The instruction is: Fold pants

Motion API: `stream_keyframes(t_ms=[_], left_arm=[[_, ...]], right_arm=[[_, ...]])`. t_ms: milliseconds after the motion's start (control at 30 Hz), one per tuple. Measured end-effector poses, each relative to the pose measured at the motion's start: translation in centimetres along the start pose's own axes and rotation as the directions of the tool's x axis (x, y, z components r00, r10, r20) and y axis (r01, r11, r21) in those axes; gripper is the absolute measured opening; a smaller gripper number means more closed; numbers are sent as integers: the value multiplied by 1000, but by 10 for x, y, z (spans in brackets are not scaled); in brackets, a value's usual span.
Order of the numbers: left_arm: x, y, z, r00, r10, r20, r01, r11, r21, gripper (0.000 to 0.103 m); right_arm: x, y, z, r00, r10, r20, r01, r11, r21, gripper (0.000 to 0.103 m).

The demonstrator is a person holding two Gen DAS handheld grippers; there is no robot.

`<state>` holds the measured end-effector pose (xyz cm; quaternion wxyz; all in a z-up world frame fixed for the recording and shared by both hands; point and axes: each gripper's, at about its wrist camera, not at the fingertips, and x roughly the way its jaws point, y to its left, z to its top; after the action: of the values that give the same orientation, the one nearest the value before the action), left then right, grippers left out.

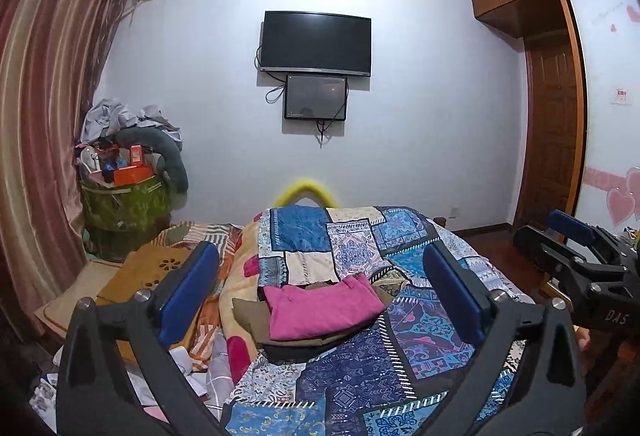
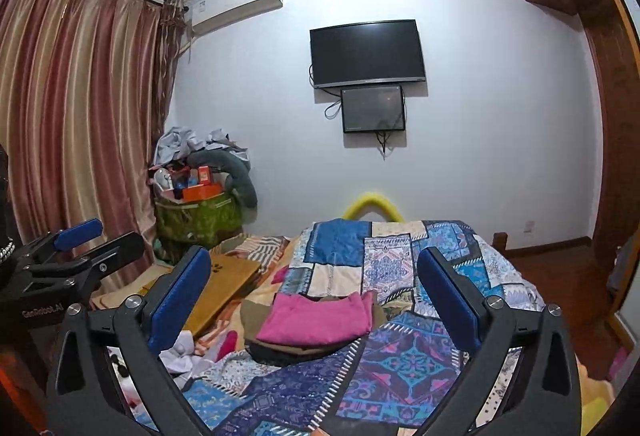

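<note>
Both grippers (image 1: 320,284) (image 2: 316,280) level, jaws wide.

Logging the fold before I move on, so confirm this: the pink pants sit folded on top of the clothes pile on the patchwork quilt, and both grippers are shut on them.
Not quite. The pink pants do lie folded on the clothes pile on the patchwork quilt, but the left gripper and right gripper are both open, holding nothing. Both wrist views show this.
</note>
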<state>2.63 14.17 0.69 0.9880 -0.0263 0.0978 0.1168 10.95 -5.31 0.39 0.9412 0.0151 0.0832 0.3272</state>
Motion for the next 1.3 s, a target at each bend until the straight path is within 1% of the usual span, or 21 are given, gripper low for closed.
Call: stream_keyframes(t_ms=[500,1300], left_arm=[[13,4,-6,1000,-9,-27,9,1000,0,103],[11,6,-7,999,-10,-31,10,1000,-10,103]], right_arm=[[0,4,-4,1000,3,-28,-4,1000,-2,103],[-1,2,-2,1000,-6,-31,5,1000,-5,103]])
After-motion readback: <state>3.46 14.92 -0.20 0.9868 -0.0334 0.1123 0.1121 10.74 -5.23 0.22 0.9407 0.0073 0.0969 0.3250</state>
